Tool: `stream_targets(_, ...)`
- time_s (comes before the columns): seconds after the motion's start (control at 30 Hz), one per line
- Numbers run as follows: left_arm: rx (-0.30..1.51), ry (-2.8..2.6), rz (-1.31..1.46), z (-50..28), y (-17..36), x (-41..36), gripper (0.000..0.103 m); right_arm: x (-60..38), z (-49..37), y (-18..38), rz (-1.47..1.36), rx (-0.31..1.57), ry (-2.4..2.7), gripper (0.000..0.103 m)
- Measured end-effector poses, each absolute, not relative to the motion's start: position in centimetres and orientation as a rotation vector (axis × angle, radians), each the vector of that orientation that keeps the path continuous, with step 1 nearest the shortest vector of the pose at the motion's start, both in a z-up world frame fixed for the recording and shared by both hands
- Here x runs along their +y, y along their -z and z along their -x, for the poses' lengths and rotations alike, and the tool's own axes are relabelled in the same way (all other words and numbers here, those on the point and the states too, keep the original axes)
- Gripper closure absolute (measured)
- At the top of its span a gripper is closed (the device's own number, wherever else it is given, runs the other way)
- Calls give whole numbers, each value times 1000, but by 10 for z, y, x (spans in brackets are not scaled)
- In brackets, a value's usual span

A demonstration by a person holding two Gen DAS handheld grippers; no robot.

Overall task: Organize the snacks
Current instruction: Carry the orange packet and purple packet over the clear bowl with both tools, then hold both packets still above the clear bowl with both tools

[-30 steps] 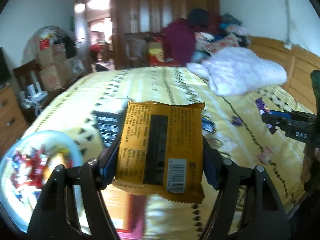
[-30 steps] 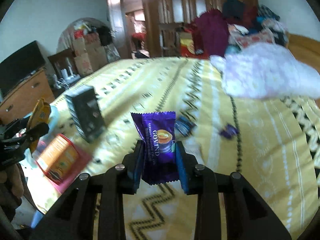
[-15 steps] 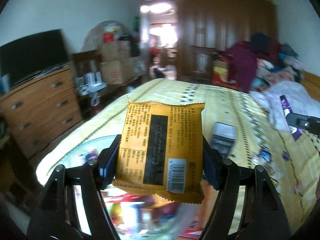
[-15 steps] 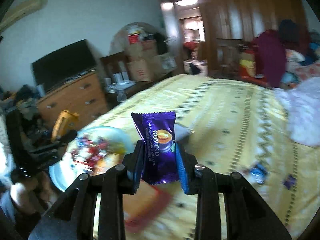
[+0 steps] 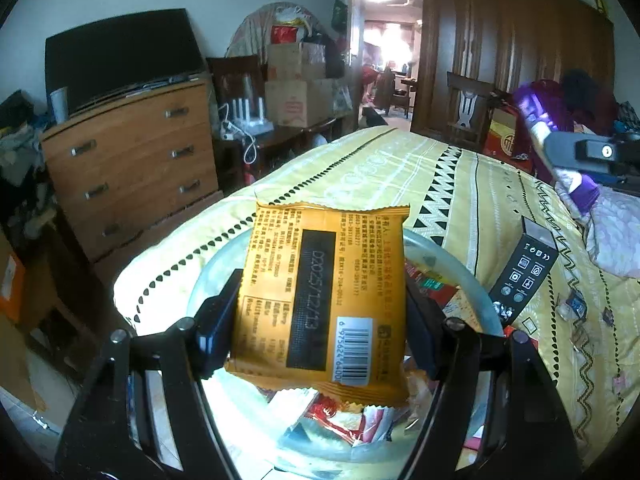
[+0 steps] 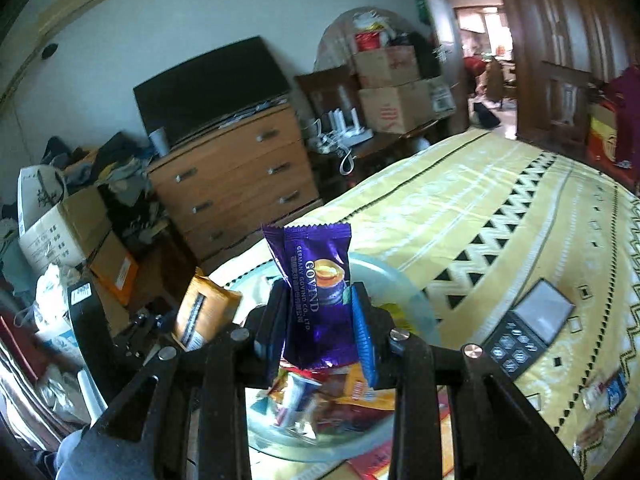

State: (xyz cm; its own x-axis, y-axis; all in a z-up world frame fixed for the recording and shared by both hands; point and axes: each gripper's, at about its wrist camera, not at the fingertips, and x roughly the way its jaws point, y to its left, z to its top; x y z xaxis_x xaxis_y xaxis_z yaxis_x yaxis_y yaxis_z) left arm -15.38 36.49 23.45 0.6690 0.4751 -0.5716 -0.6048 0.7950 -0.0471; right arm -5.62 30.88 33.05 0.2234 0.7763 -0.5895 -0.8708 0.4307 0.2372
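Both tools tilted down over the bowl (image 5: 476, 280) — left tool (image 5: 320, 320) gripping orange packet (image 5: 324, 300), right tool (image 6: 320, 320) purple packet (image 6: 320, 280).

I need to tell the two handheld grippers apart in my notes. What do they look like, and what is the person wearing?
Both grippers, left and right, have black frames with silver bolt heads. The right one's finger pads are bright blue and ribbed; the left one's pads look darker blue. A grey sleeve or glove shows at the bottom left.

We see a glossy purple foil wrapper (image 6: 320, 292), a matt orange plastic packet (image 5: 324, 300), a clear smooth bowl (image 6: 404, 296), a soft yellow cloth bedspread (image 5: 460, 184) and a varnished wooden dresser (image 5: 132, 160).
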Motion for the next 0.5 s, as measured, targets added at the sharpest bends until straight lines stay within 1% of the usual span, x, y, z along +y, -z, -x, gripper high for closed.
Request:
stream_targets(0.23, 571, -604, 255, 163, -232, 380, 31, 325, 57, -314, 175, 742, -1141, 69)
stream_targets(0.5, 570, -595, 264, 166, -230, 385, 31, 330, 57, -310, 183, 754, -1132, 69)
